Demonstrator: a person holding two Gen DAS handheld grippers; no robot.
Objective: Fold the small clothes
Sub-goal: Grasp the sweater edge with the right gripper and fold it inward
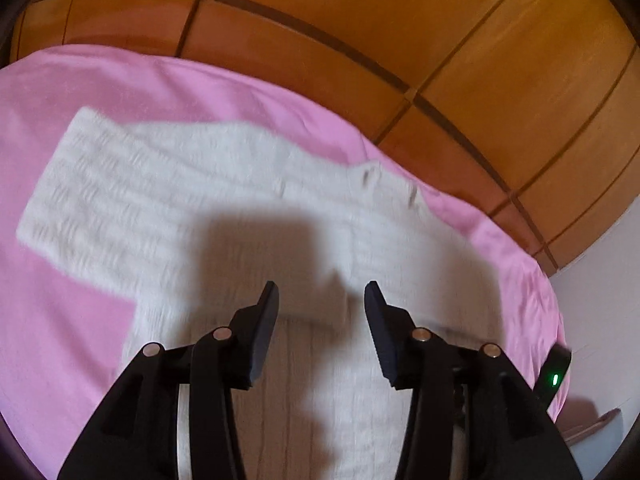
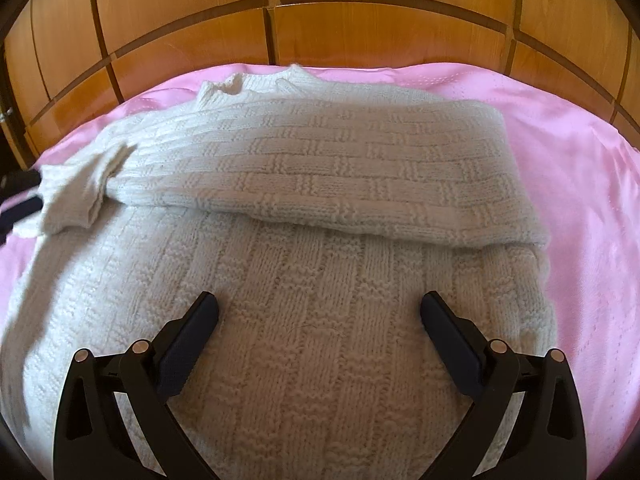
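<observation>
1. In the left wrist view, the left gripper [image 1: 322, 312] is being held above a white knitted sweater [image 1: 168, 196], with its jaws standing apart and nothing between them.
2. The sweater is being shown blurred, spread over a pink sheet [image 1: 120, 76]; one sleeve [image 1: 80, 184] is lying out toward nine o'clock, and the body is running down to six o'clock under the gripper.
3. A dark shadow [image 1: 260, 248] is being cast on the knit just beyond the fingertips.
4. A wooden panelled headboard [image 1: 440, 40] is being seen from twelve to three o'clock behind the sheet.
5. A black object with a green light [image 1: 555, 372] is being seen at the four o'clock edge; what it is cannot be told.
6. In the right wrist view, the right gripper [image 2: 319, 312] is being held over the sweater [image 2: 320, 360], its jaws wide apart and empty.
7. A sleeve [image 2: 320, 168] is lying folded across the body from three o'clock toward nine o'clock, its cuff [image 2: 72, 196] resting near the nine o'clock edge.
8. The neckline [image 2: 240, 84] is lying at twelve o'clock, near the headboard [image 2: 180, 20].
9. The pink sheet [image 2: 580, 200] is being shown around the garment.
</observation>
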